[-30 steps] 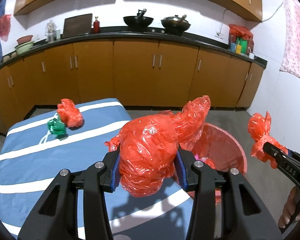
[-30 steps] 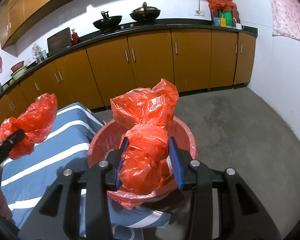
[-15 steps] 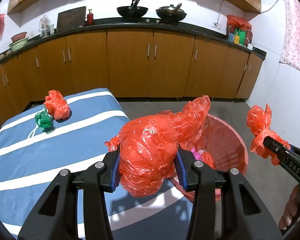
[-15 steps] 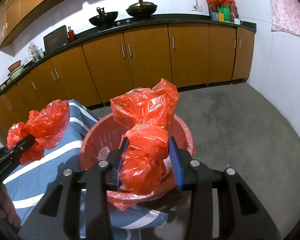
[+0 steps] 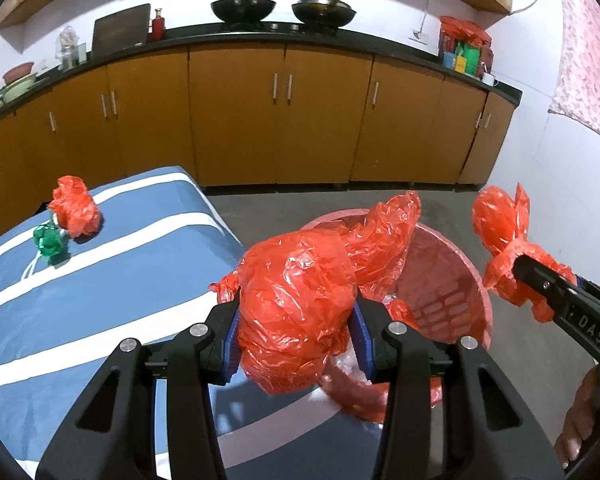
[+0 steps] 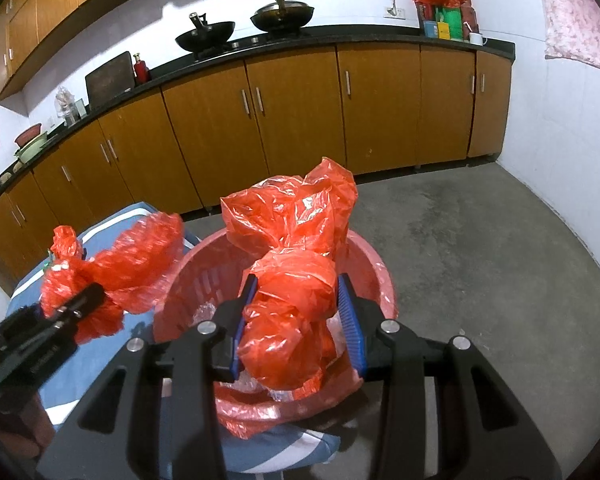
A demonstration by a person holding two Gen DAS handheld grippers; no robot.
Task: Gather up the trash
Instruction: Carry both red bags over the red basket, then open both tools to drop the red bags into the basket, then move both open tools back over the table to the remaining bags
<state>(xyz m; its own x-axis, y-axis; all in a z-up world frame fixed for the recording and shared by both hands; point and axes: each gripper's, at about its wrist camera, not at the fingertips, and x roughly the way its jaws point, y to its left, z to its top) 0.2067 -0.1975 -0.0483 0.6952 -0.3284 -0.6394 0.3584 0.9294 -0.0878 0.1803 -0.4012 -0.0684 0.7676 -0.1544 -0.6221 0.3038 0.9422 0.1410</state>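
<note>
So both hands are loaded right now. The left gripper has its blue-padded fingers pinching a fat crumpled red plastic bag bundle, held at the near rim of the basket, about over the edge where it meets the striped cloth. The right gripper is doing the same thing with a second knotted red plastic bag, fingers pressed into its sides, and that one hangs right over the mouth of the round pinkish-red slotted plastic basket.

Inside the basket you can already see some crinkly clear plastic and a bit more red stuff, so part of the trash is in. Neither of the held bags is let go yet, so I'd say both drops are what's up next.

Further back on the blue bench cloth with white stripes there's still a smaller scrunched red plastic wad with a little green plastic wad just beside it, possibly touching. Those two are untouched, well apart from the basket.

Roughly past halfway, I'd guess: two bags about to go in, two bits left to fetch. Behind all that it's just the orange kitchen cabinets.
</note>
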